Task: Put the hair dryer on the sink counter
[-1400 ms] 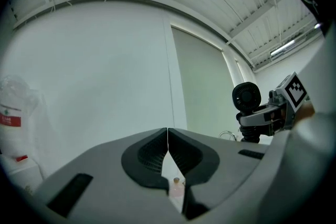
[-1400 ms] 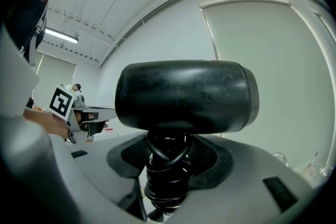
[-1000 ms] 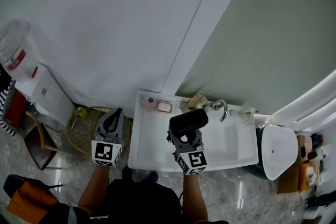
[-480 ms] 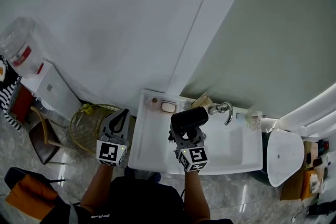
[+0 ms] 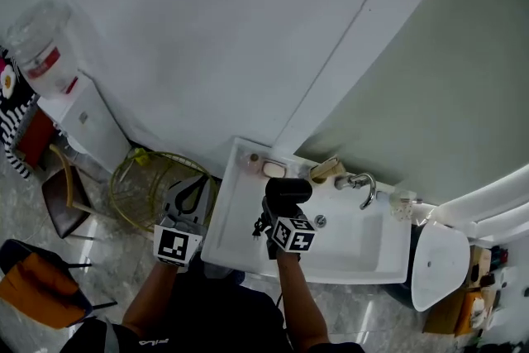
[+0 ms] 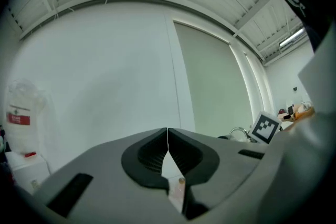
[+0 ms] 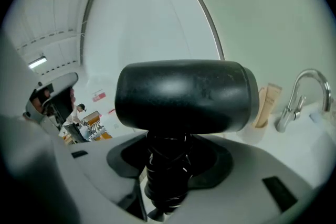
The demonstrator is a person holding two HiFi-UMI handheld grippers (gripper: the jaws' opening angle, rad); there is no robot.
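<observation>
Held the left gripper (image 5: 190, 193) out level, off to the left, both jaws pressed tight together with nothing between them. Held the right gripper (image 5: 277, 217) farther in and tipped a bit down, jaws clamped on the handle of the hair dryer (image 7: 184, 94). Reached forward with both bare arms, left arm (image 5: 153, 298) and right arm (image 5: 293, 306), side by side.

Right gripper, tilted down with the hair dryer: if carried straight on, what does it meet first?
Most likely the back ledge of the sink counter, near the soap dish. The hair dryer clamped in the right gripper would touch first. Depth is unclear.
</observation>
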